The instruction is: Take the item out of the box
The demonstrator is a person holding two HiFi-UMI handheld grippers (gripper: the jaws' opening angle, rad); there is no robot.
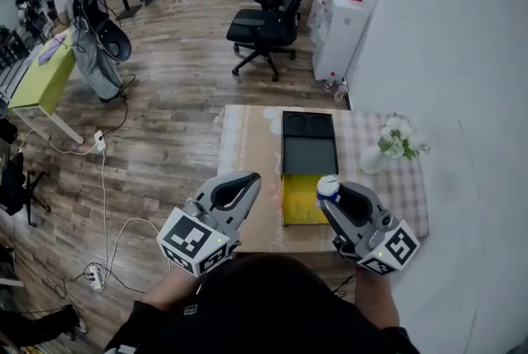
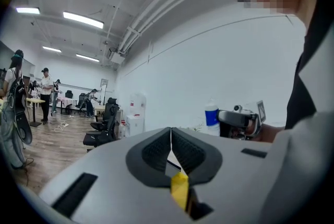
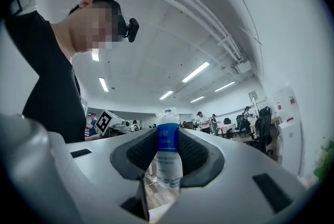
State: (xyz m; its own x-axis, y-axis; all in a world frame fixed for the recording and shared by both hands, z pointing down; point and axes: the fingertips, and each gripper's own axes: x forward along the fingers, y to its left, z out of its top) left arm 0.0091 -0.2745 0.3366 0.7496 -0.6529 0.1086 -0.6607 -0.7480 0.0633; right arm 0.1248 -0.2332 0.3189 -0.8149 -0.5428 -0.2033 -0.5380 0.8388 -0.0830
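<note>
A small bottle (image 1: 327,185) with a white cap and blue label stands upright between the jaws of my right gripper (image 1: 330,195), held above the table's near edge. In the right gripper view the bottle (image 3: 168,152) fills the gap and both pads press on its sides, so my right gripper (image 3: 168,157) is shut on it. The black box (image 1: 308,154) lies open on the table beyond, with a yellow part (image 1: 302,200) at its near end. My left gripper (image 1: 246,184) hovers left of the box; in the left gripper view its jaws (image 2: 170,134) meet with nothing between them.
A white vase of flowers (image 1: 394,144) stands on the checked tablecloth (image 1: 408,187) right of the box. Beyond the table are black office chairs (image 1: 268,22), a white cabinet (image 1: 340,30) by the wall, and a person (image 1: 82,30) beside a green table (image 1: 41,76).
</note>
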